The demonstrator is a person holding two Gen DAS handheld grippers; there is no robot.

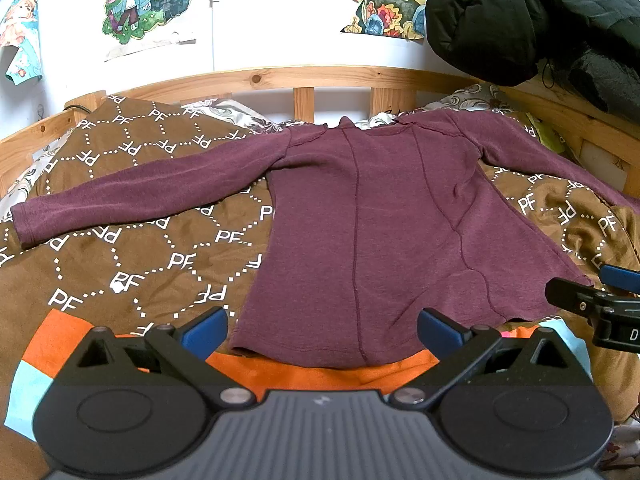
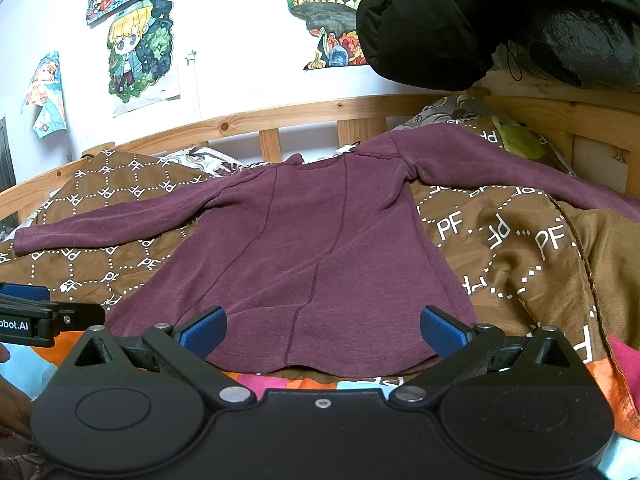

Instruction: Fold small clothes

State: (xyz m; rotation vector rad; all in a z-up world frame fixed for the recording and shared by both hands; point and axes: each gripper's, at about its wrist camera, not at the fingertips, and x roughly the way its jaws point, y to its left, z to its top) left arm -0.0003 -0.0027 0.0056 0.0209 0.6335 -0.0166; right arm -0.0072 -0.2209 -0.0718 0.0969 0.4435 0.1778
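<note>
Across the bed's brown patterned blanket (image 1: 132, 264) a maroon long-sleeved knit shirt (image 1: 360, 232) lies spread flat, sleeves out, ready for folding. Left gripper (image 1: 322, 332) and right gripper (image 2: 324, 330) hover at its hem, jaws apart, empty.

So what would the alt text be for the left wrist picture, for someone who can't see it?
A maroon long-sleeved knit top lies flat, sleeves spread, on a brown blanket printed with white PF letters over a wooden-railed bed. The open left gripper with blue pads hovers at the hem; the right gripper reaches the hem's right corner.
</note>
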